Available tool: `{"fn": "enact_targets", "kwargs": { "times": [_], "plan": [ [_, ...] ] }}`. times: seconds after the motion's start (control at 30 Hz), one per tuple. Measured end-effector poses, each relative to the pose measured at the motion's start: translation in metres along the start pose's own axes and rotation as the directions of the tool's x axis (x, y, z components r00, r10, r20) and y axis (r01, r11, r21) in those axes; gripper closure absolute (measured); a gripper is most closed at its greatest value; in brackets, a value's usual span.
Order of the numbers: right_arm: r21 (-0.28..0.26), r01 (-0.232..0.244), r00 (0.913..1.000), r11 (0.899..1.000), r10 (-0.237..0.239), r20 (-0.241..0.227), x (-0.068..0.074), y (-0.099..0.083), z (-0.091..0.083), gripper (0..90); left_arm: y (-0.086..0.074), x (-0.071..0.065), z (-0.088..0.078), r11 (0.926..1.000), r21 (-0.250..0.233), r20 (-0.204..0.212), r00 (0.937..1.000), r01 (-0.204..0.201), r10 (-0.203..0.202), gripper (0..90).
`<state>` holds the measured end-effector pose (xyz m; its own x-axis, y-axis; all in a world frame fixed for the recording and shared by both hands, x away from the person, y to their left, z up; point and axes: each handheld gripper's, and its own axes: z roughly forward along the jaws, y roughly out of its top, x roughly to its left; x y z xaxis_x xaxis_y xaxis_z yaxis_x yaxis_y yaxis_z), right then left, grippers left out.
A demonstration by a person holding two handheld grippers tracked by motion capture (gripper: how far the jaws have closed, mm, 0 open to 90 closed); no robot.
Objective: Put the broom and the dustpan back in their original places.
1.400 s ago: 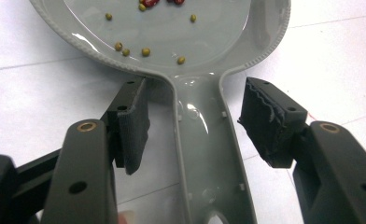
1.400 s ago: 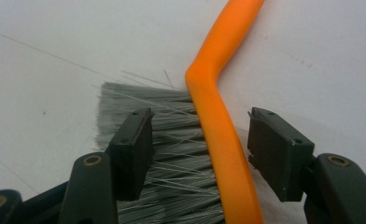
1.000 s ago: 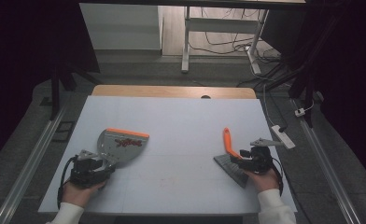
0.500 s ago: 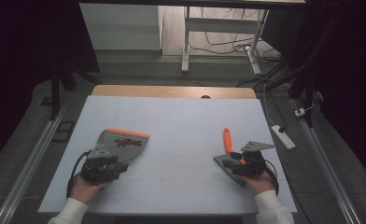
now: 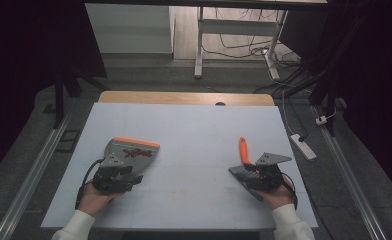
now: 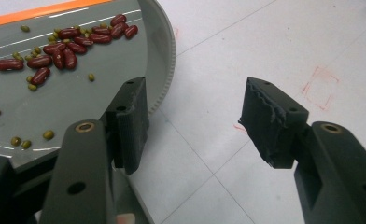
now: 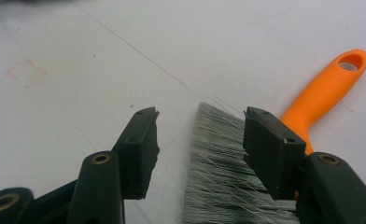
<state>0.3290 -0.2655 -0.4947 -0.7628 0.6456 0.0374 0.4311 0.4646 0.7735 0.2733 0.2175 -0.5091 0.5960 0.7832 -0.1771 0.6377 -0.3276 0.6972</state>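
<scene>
A grey dustpan point(image 5: 131, 150) with an orange front edge lies left of centre on the white table. In the left gripper view the dustpan point(image 6: 78, 98) holds red kidney beans point(image 6: 64, 44) and small green beans point(image 6: 20, 140). My left gripper point(image 5: 125, 169) point(image 6: 195, 107) stands open at the pan's near rim, with only bare table between its jaws. A brush with an orange handle point(image 5: 243, 149) point(image 7: 328, 88) and grey bristles point(image 7: 218, 163) lies at the right. My right gripper point(image 5: 253, 176) point(image 7: 200, 135) is open around the bristles. Its jaws have just been closing, and the left pad stands apart from the bristles.
The white table top point(image 5: 199, 135) has faint red square marks point(image 6: 319, 86) point(image 7: 24, 72). A wooden strip point(image 5: 184, 97) runs along its far edge. A power strip point(image 5: 302, 146) lies off the table's right side. Cables and desk legs stand beyond.
My left hand has moved to the right, up to the dustpan's near rim. The right gripper has stayed over the brush bristles, with only a slight shift.
</scene>
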Motion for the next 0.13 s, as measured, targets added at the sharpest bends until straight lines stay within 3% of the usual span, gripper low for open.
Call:
{"fn": "enact_targets", "kwargs": {
  "times": [0.13],
  "plan": [
    [-0.006, 0.006, 1.0, 1.0, -0.006, 0.002, -0.0001, 0.0003, -0.0009, 45.0, -0.0001, -0.0004, 0.0016, 0.9999, 0.01, -0.005, 1.0, 0.002, -0.002, 41.8]
  ]
}}
